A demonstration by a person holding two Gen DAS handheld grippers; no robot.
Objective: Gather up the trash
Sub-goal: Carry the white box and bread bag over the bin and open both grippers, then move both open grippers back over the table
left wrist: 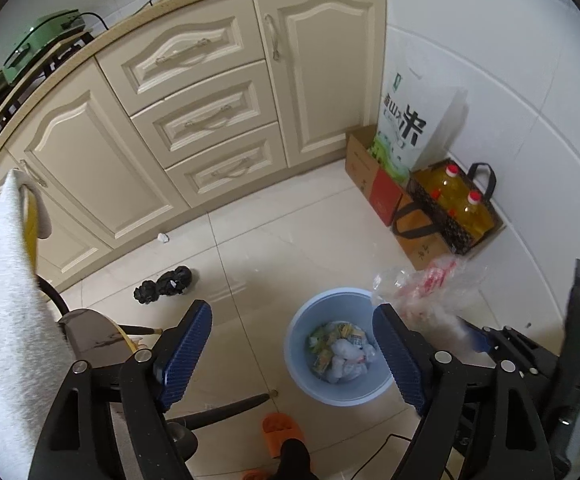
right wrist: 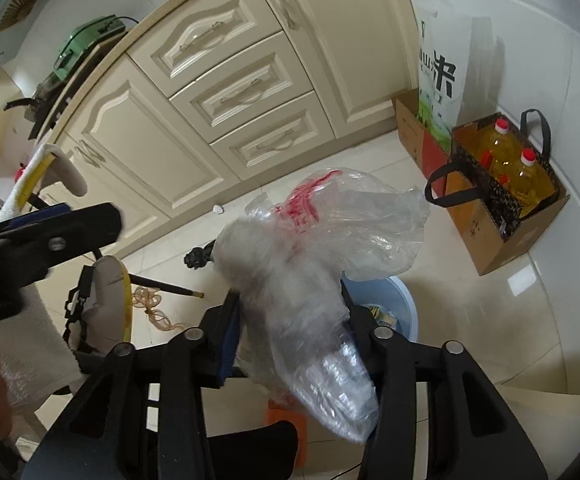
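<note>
A light blue bin (left wrist: pixel 337 390) stands on the tiled floor with crumpled wrappers and tissues inside. My left gripper (left wrist: pixel 290 354) is open and empty, held above the bin's left side. My right gripper (right wrist: pixel 290 324) is shut on a crumpled clear plastic bag (right wrist: pixel 321 232) with red print, held just above the bin (right wrist: pixel 403 300). The bag also shows in the left wrist view (left wrist: pixel 421 288), at the bin's right rim. A black crumpled bag (left wrist: pixel 164 284) and a small white paper ball (left wrist: pixel 163 237) lie on the floor near the cabinets.
Cream cabinets (left wrist: pixel 194 120) line the far side. A rice bag (left wrist: pixel 405 120), cardboard boxes and an oil-bottle carrier (left wrist: pixel 453 208) stand along the right wall. A chair with a white towel (left wrist: pixel 6 300) is at the left. An orange slipper (left wrist: pixel 282 436) lies by the bin.
</note>
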